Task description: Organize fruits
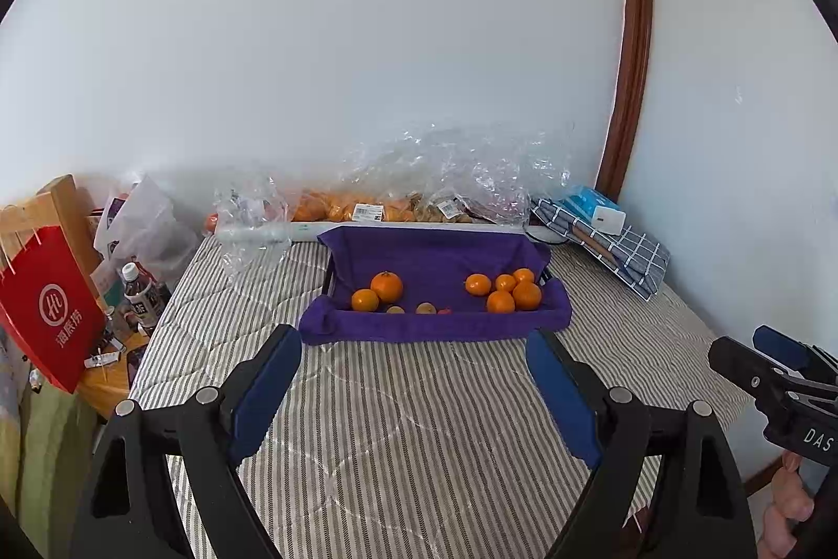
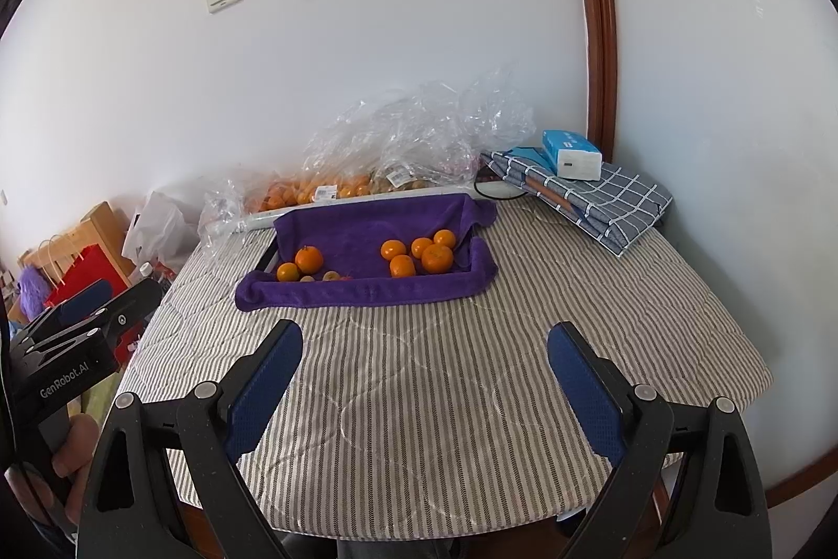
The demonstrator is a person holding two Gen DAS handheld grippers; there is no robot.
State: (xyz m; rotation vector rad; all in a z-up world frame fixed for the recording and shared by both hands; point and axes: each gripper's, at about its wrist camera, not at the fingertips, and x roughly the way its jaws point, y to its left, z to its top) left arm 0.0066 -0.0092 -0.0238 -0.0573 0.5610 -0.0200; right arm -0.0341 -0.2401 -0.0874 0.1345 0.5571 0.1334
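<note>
A tray lined with a purple towel (image 1: 434, 326) (image 2: 366, 292) sits on the striped table. Inside, two oranges (image 1: 386, 286) (image 2: 309, 259) lie at the left, several oranges (image 1: 505, 289) (image 2: 419, 254) at the right, and small brownish fruits (image 1: 426, 308) (image 2: 330, 276) with a tiny red one at the front. My left gripper (image 1: 414, 368) is open and empty, hovering in front of the tray. My right gripper (image 2: 425, 362) is open and empty, farther back over the table. Each shows at the edge of the other's view.
Clear plastic bags with oranges and other fruit (image 1: 366, 205) (image 2: 324, 189) lie behind the tray by the wall. A folded checked cloth (image 1: 623, 250) (image 2: 602, 203) with a blue-white box (image 2: 573, 155) sits at back right. A red bag (image 1: 47, 307) and bottle (image 1: 139, 294) stand left of the table.
</note>
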